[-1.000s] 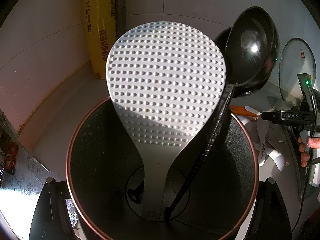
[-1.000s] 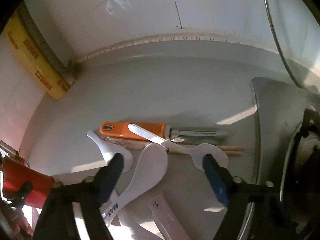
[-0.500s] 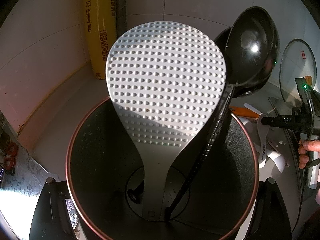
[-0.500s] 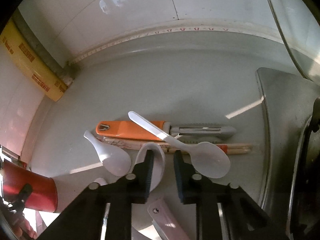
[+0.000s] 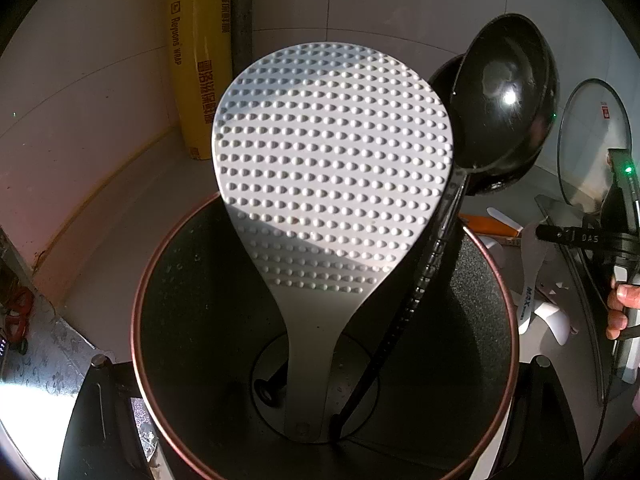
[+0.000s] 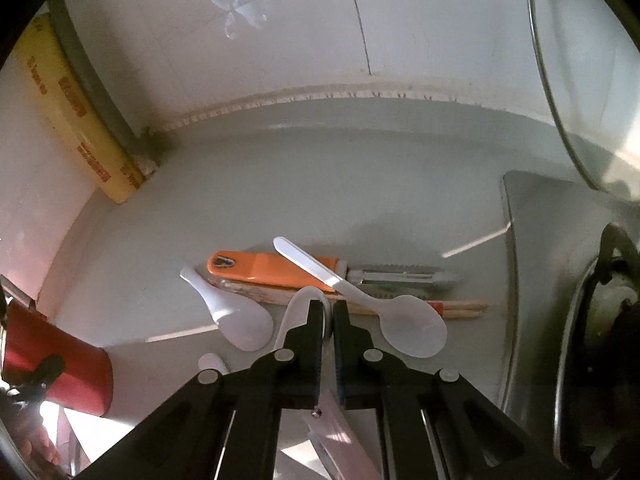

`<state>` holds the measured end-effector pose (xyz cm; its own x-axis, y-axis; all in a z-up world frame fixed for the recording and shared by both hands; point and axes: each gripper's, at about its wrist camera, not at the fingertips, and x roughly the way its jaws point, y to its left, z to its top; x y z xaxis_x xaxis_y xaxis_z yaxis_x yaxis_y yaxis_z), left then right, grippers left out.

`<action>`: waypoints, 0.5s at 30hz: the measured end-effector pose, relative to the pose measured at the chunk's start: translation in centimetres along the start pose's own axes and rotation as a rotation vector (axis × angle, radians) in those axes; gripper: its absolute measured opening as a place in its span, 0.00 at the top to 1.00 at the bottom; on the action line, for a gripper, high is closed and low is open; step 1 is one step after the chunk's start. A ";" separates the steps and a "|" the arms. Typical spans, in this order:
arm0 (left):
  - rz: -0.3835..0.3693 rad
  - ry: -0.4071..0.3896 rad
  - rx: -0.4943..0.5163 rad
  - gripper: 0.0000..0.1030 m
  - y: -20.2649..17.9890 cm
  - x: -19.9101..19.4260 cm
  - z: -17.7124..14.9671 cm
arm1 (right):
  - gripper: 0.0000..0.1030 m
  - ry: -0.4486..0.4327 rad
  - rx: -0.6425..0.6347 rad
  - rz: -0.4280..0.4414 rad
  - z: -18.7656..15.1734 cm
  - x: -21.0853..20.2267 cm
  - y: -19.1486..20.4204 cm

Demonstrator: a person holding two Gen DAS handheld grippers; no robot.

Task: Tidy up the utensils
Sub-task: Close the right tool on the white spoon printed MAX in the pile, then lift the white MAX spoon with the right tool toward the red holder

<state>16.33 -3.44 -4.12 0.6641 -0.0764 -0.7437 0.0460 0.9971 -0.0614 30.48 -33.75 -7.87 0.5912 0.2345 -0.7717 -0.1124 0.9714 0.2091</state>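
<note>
Now right gripper (image 6: 328,314) jaws just closed, pinching rim of white plastic rice spoon (image 6: 298,306) on grey counter (image 6: 320,184). Light, stiff, slick; edge grip may slip, handle safer. Left gripper (image 5: 320,420) clamps copper-rimmed dark utensil holder (image 5: 490,280).

Your right gripper (image 6: 328,312) has just been closing: the jaws stood wide around the white spoon (image 6: 298,308) a second ago and now pinch its bowl rim between the pads. The spoon's bowl has tipped up off the counter (image 6: 280,200) at your fingertips.
</note>
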 end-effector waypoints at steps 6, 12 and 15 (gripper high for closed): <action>-0.002 0.001 -0.001 0.13 0.3 0.1 0.1 | 0.94 -0.043 -0.010 0.005 0.4 -1.2 0.4; -0.004 -0.001 -0.001 0.13 0.7 0.1 0.0 | 0.94 -0.077 -0.020 0.005 0.0 -2.5 0.8; -0.004 0.000 0.000 0.13 0.7 0.2 0.0 | 0.94 -0.080 -0.016 0.005 -0.2 -2.7 0.7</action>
<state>16.48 -2.72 -4.29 0.6642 -0.0800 -0.7433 0.0485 0.9968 -0.0639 28.67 -33.70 -5.79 0.6526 0.2362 -0.7199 -0.1277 0.9709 0.2028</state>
